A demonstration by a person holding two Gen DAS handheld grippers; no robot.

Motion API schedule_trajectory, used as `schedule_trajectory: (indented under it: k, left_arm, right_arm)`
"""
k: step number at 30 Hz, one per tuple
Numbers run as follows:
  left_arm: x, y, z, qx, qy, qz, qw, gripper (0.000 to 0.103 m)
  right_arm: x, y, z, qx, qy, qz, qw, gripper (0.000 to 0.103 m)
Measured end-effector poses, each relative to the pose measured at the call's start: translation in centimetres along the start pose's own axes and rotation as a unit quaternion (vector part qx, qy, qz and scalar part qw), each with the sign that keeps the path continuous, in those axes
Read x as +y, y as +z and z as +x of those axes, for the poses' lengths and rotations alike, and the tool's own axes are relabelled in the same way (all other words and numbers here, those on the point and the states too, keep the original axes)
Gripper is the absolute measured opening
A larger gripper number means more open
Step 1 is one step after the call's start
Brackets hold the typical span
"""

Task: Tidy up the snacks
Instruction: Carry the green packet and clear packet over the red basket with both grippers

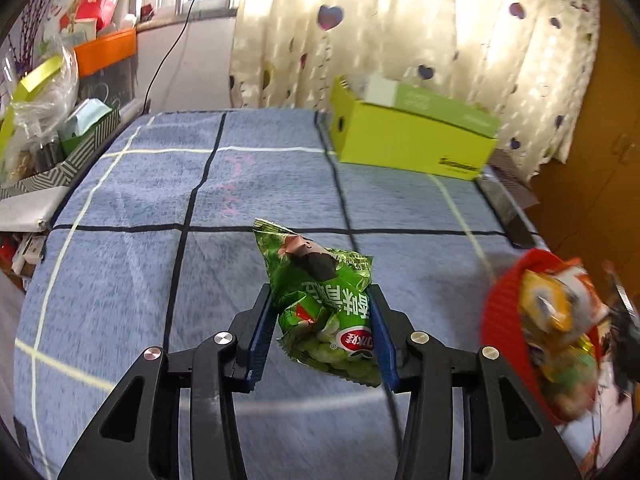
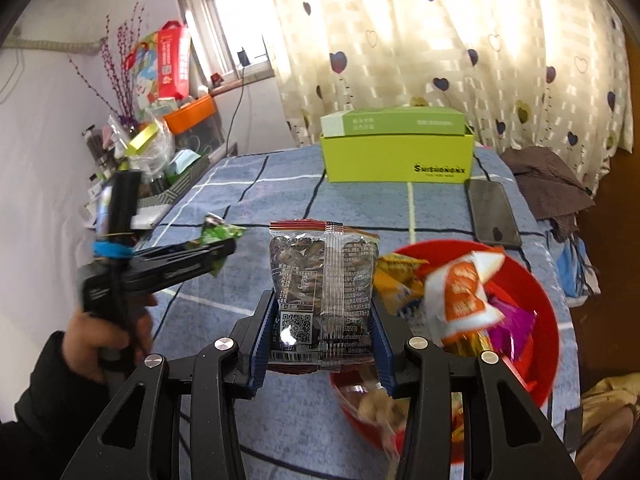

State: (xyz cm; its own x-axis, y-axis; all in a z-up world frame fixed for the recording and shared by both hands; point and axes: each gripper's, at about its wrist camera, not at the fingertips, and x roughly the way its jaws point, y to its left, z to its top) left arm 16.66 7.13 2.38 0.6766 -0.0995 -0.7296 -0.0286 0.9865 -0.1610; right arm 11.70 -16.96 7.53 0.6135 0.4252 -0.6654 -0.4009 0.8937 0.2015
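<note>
Between the blue ribbed pads of the left gripper (image 1: pixel 324 332) sat a crumpled green foil snack packet (image 1: pixel 320 304), pinched on both sides and lifted clear of the blue checked cloth (image 1: pixel 140 240) covering the table. Its torn top leaned away from the jaws, forward and slightly left. Seen from the right wrist, the same left gripper (image 2: pixel 218 258) pointed across from the left side, the green packet (image 2: pixel 218 236) poking past its tips, and a person's hand (image 2: pixel 108 336) in a dark sleeve (image 2: pixel 44 392) gripped its handle.

The right gripper (image 2: pixel 322 340) clamped a clear plastic packet of dark dried snacks (image 2: pixel 320 292), held upright with its printed back and QR code facing the camera; both pads pressed its lower edges.

Just right of and below the right gripper's jaws stood a round red plastic bowl (image 2: pixel 548 320), heaped with mixed wrapped snacks (image 2: pixel 460 300) in orange-white, yellow and purple. In the left wrist view that red bowl (image 1: pixel 500 320) lay to the right of the left gripper, blurred.

Far ahead of both grippers, at the table's back edge, rested a lime-green cardboard box (image 2: pixel 396 160) with a paler green carton (image 2: pixel 392 122) set in its open top. A black smartphone (image 2: pixel 494 212) lay flat just right of the box, ahead of the bowl.
</note>
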Motion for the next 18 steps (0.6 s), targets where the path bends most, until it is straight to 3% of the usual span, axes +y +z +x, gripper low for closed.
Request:
schedule_trajectory:
  k: [9, 18]
  left_arm:
    - [-3.9, -2.3, -5.1, -0.03, -0.014, 0.011, 0.9994, 0.046]
    - [-7.1, -3.4, -7.0, -0.038, -0.04, 0.024, 0.9982, 0.046]
  right_arm:
    - [-1.4, -1.9, -2.7, -0.015, -0.006, 0.009, 1.0, 0.041]
    - [-2.9, -2.7, -3.8, -0.022, -0.017, 0.02, 0.999, 0.042]
